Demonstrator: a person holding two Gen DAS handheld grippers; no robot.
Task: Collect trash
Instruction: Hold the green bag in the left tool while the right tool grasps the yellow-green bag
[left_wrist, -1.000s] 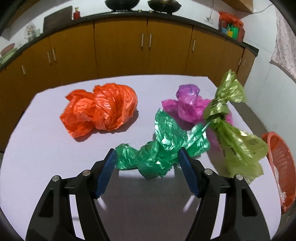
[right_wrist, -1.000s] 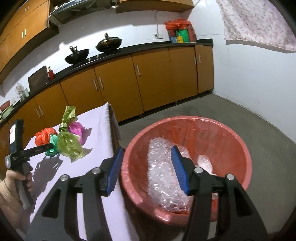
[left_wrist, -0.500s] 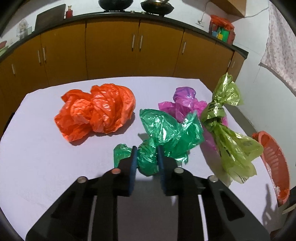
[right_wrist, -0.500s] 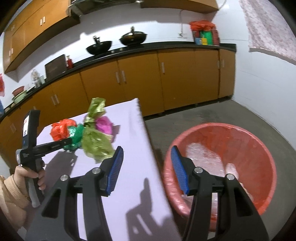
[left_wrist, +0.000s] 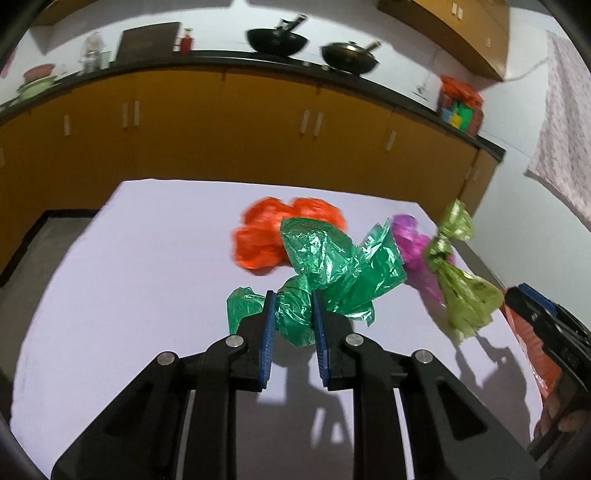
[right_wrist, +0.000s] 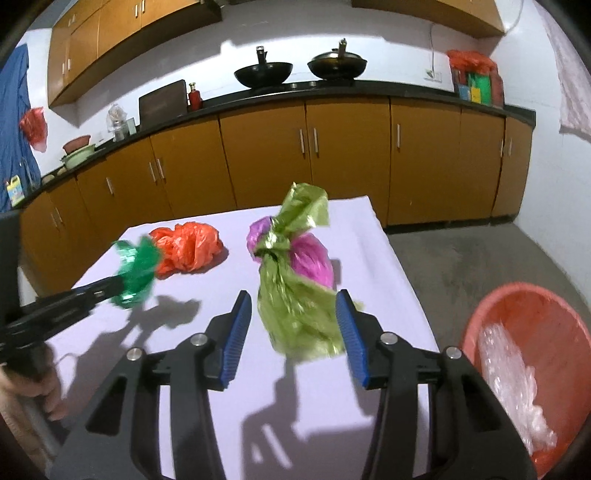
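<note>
Green bag (left_wrist: 325, 269) is pinched at its knot in the left tongs (left_wrist: 293, 314), lifted off the counter (left_wrist: 129, 277). Right tongs (right_wrist: 293, 332) gape half-wide around the yellow-green bag (right_wrist: 291, 295), not gripping. Slippery plastic could slide free before the red tub (right_wrist: 535, 332).

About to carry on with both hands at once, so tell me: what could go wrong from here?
1. The left gripper pinches only one twist of the green bag; the loose rest could snag the orange bag or slip free.
2. The right gripper straddles the yellow-green bag, which leans on the purple bag; lifting it may drag that one off the table.
</note>
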